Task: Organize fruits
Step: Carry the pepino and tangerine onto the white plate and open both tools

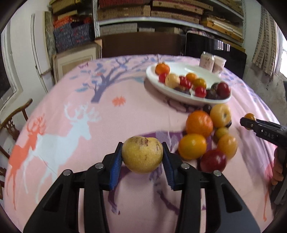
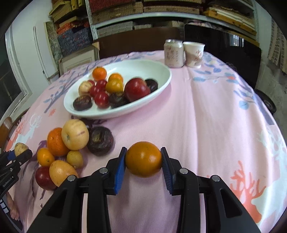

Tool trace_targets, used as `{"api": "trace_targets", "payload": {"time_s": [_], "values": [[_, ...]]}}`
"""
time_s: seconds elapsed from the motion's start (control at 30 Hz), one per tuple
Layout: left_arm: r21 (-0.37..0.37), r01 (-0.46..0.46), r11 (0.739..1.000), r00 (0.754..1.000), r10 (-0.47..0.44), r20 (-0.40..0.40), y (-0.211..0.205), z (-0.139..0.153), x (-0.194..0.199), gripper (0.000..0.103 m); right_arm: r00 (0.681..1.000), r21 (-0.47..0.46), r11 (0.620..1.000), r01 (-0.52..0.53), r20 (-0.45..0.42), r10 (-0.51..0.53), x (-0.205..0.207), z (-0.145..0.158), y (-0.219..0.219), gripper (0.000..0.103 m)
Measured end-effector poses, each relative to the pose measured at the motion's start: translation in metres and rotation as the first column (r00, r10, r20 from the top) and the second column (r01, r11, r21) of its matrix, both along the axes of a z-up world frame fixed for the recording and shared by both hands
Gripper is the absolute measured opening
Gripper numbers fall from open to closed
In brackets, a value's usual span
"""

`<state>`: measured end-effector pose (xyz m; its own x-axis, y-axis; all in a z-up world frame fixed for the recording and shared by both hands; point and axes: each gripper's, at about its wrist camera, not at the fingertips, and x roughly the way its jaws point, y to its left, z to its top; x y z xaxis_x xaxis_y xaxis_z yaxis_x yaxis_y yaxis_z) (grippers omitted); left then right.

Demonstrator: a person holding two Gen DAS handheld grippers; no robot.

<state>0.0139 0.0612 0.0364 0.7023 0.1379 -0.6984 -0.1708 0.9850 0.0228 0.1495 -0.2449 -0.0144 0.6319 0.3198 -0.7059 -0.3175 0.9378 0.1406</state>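
Observation:
My left gripper (image 1: 142, 156) is shut on a yellow fruit with purple streaks (image 1: 142, 155), held above the pink cloth. My right gripper (image 2: 143, 158) is shut on a dark orange round fruit (image 2: 143, 158); in the left wrist view that gripper (image 1: 248, 120) comes in from the right with the same fruit (image 1: 250, 116). A white oval bowl (image 2: 157, 84) holds several fruits, red, orange, yellow and dark purple. A loose pile of fruits (image 2: 71, 143) lies on the cloth in front of the bowl, between the two grippers. The left gripper (image 2: 20, 152) shows at the left edge of the right wrist view.
A drinks can (image 2: 173, 53) and a paper cup (image 2: 193, 53) stand behind the bowl at the far side of the table (image 2: 206, 111). A wooden chair (image 1: 12, 123) stands at the table's left. Shelves with stacked boxes (image 1: 125, 10) fill the back wall.

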Motion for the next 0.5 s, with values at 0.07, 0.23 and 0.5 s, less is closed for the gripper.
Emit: {"api": "trace_targets", "payload": {"time_s": [0.07,0.23,0.5], "values": [[-0.009,0.011,1.000,1.000,-0.011,0.009,0.000,0.010,0.010,0.041,0.999,0.022,1.000,0.018,0.041,-0.019,-0.004,0.010,-0.006,0.038],[-0.011,0.027,1.000,0.999,-0.027,0.048,-0.003,0.043,0.056,0.041,0.994,0.088,0.996,0.012,0.105,-0.021,0.007,0.039,-0.010,0.038],[-0.086,0.061,0.994,0.997,-0.057,0.048,-0.014,0.049,0.149,0.041,0.994,0.087,0.996,0.006,0.110,-0.016,0.082,0.062,0.021,0.038]]}}
